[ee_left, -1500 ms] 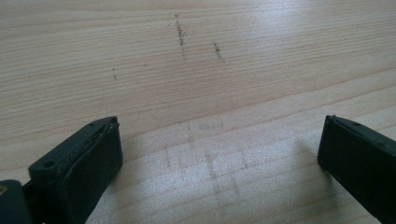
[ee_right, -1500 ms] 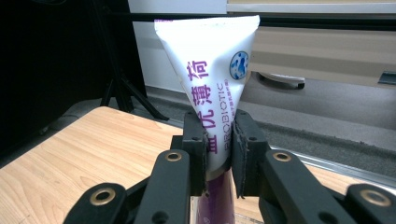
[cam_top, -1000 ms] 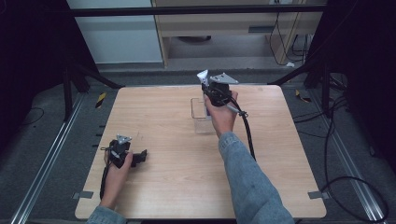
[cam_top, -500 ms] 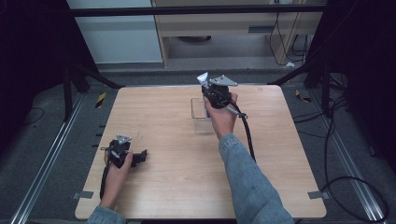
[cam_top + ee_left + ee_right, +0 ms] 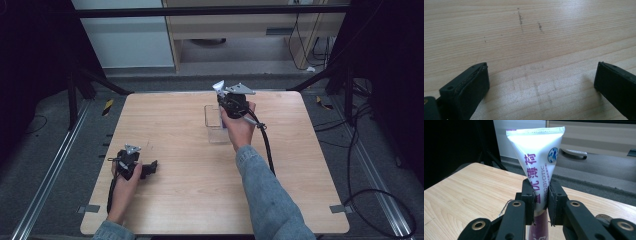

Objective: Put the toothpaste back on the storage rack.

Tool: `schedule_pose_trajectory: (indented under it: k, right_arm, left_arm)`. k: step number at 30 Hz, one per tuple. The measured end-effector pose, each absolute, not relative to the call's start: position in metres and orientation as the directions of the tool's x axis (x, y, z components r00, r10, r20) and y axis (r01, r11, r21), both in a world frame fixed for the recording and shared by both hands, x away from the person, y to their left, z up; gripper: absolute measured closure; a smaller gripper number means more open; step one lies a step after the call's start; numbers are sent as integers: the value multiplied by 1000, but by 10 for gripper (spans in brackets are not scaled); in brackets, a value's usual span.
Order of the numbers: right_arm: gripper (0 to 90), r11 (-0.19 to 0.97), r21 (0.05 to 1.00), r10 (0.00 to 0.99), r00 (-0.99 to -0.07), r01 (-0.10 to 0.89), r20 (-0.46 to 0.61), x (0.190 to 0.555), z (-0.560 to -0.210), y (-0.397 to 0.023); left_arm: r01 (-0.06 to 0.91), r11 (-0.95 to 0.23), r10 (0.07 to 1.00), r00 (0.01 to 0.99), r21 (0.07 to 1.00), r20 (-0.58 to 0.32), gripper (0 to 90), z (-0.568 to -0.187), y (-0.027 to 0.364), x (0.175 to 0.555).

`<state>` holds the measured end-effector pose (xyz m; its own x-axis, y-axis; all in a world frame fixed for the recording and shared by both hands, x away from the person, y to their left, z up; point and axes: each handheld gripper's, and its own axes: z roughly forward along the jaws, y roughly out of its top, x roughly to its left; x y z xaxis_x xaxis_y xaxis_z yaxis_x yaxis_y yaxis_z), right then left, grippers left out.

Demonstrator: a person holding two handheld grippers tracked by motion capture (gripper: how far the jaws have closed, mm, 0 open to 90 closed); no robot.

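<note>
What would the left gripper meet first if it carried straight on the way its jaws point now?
Probably nothing but the bare table. The left gripper has its jaws open and low over the wood, with nothing between or ahead of them; the clear box looks well off that line, though depth is unclear.

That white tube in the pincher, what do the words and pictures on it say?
"PROBIOTIC", in purple letters running up the tube.
"薄荷", big purple Chinese characters beside it, near the wide crimped end.
"益"-like character and one more below them, partly hidden by the jaws of the right gripper: not sure.
A small round blue logo near the top right of the tube: too small to read.
White marks on the purple bottom part: hidden, unreadable.
</note>
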<state>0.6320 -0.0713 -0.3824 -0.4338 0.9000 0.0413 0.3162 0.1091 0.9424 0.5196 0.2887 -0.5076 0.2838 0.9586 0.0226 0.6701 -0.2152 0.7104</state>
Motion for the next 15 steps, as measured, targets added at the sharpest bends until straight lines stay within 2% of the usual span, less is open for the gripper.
schedule_pose_trajectory:
  k: [15]
  right_arm:
    - [773,144,937,890,-456,319,19,628,-386,-64]
  left_arm:
    - [670,-216,958,285,711,23,0,-508,289,520]
